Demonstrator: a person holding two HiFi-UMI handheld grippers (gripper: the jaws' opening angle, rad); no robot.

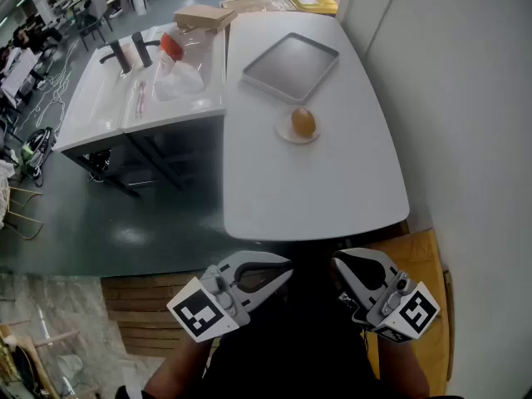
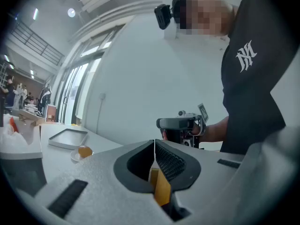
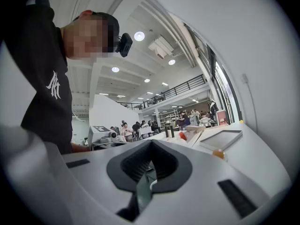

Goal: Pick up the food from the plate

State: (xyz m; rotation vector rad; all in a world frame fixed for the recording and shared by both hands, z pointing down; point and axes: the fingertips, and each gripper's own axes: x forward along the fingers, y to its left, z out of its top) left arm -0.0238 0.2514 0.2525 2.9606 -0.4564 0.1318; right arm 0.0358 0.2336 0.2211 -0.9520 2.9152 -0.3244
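Observation:
A round orange-brown piece of food (image 1: 303, 122) lies on a small white plate (image 1: 287, 132) in the middle of the white table (image 1: 332, 181). It also shows far off in the left gripper view, as the food (image 2: 85, 151) on its plate (image 2: 75, 157), and as a small food shape (image 3: 218, 153) in the right gripper view. My left gripper (image 1: 285, 269) and right gripper (image 1: 337, 260) are held close to my body, below the table's near edge and far from the plate. They point toward each other. Both are shut and empty, as the left gripper (image 2: 154, 142) and right gripper (image 3: 151, 142) views show.
A grey tray (image 1: 291, 65) lies beyond the plate. To the left stands a second white table (image 1: 100, 110) with dark bottles (image 1: 129, 53), a plastic bag (image 1: 176, 77) and a cardboard box (image 1: 204, 17). A white wall (image 1: 465, 98) runs along the right. A wooden seat (image 1: 416, 256) lies below me.

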